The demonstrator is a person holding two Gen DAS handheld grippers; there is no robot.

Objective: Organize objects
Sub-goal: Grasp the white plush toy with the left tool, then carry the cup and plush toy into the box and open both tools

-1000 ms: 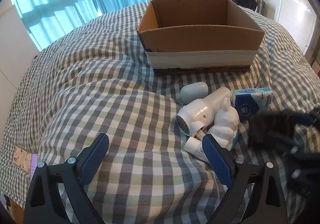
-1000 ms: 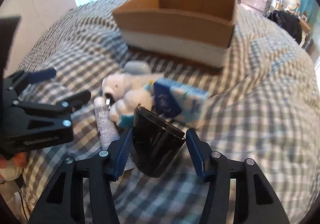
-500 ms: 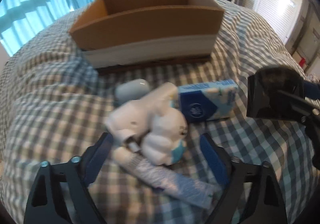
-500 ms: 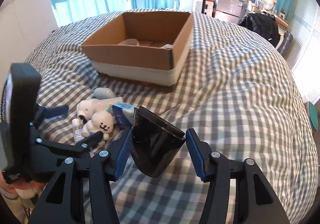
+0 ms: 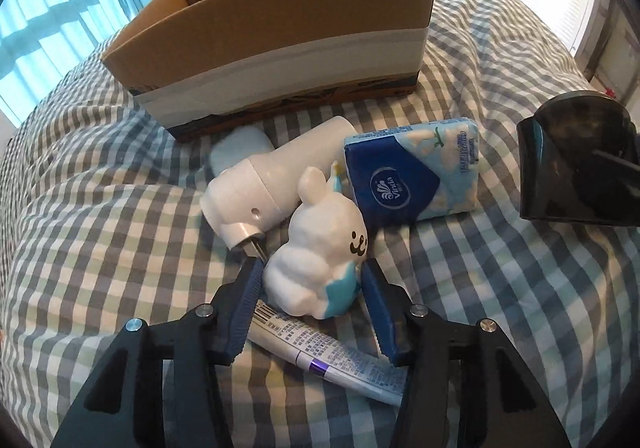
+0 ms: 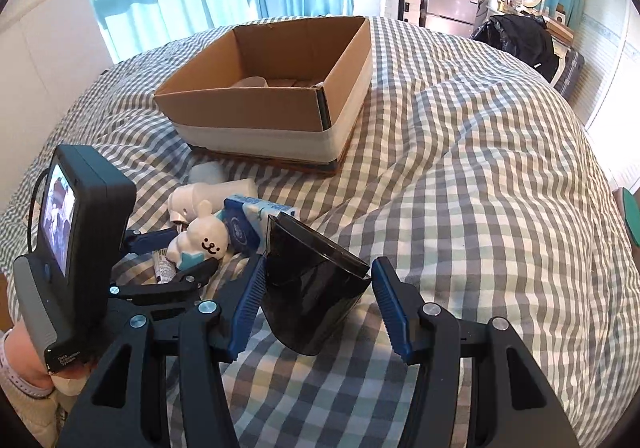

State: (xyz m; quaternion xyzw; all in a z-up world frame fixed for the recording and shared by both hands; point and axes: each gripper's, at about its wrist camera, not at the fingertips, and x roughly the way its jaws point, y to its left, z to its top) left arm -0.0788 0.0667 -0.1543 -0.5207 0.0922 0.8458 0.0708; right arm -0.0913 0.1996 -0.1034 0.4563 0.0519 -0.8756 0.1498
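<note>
A white rabbit figurine [image 5: 320, 252] lies on the checked bed between the blue pads of my left gripper [image 5: 312, 284], which is closed on its lower body. It also shows in the right wrist view [image 6: 200, 242]. Around it lie a white device [image 5: 272, 184], a blue tissue pack [image 5: 416, 172], a pale blue capsule [image 5: 240, 148] and a tube [image 5: 320, 352]. My right gripper [image 6: 318, 288] is shut on a dark smoky cup [image 6: 312, 296], held above the bed; it appears at the right of the left wrist view [image 5: 576, 164]. The open cardboard box [image 6: 280, 120] stands behind the pile.
The box [image 5: 280, 36] holds a few pale items on its floor. The left gripper's camera unit [image 6: 76, 240] and the hand holding it are at the left. Curtains, a fridge, a TV and a dark bag stand beyond the bed.
My left gripper has moved forward and narrowed around the rabbit figurine. My right gripper has lifted back with the dark cup, giving a higher view of the box.
</note>
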